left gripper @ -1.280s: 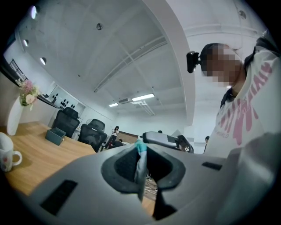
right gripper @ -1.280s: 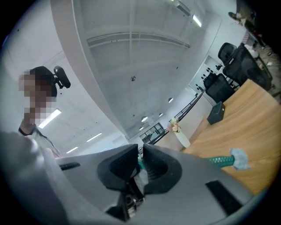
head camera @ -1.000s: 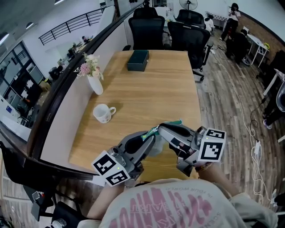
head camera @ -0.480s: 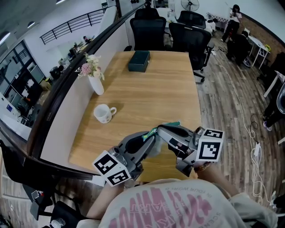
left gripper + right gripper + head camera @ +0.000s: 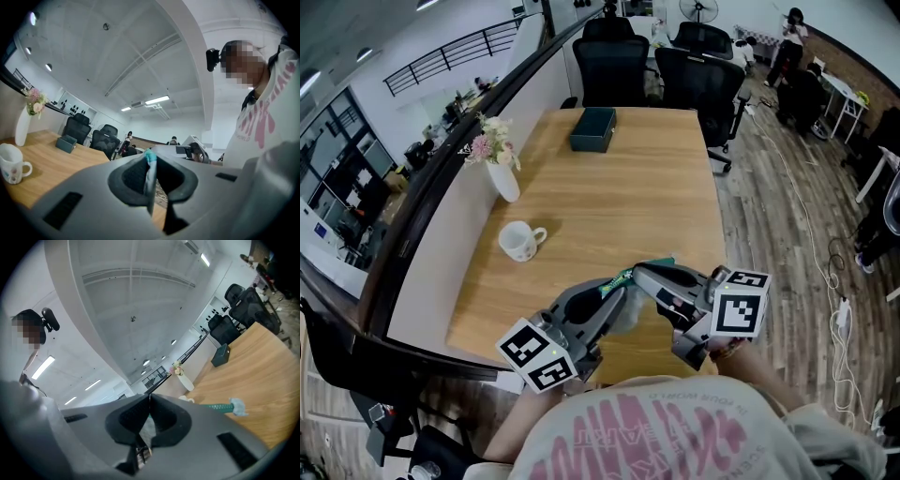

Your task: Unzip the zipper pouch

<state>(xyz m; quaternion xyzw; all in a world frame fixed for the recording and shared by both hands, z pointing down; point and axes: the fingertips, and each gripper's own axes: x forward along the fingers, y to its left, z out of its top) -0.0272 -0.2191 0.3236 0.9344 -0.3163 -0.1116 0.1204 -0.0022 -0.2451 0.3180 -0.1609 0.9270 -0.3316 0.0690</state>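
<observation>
over one table (image 5: 619,178), left gripper (image 5: 616,289) and right gripper (image 5: 640,273) jaws each pinch one pouch (image 5: 626,312).

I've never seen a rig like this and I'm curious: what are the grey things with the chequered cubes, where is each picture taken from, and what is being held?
There is no robot here. A person holds a two-jaw gripper in each hand, and the marker cubes are parts of those grippers. The head view comes from a camera on the person's head, looking down. The other two views come from cameras riding on each gripper, looking along its jaws. The left gripper and the right gripper are both shut on a zipper pouch, held between them near the front edge of a wooden table. The right one may be pinching the zipper pull, but I can't be sure. On the table stand a white mug, a white vase of flowers and a dark green box.
</observation>
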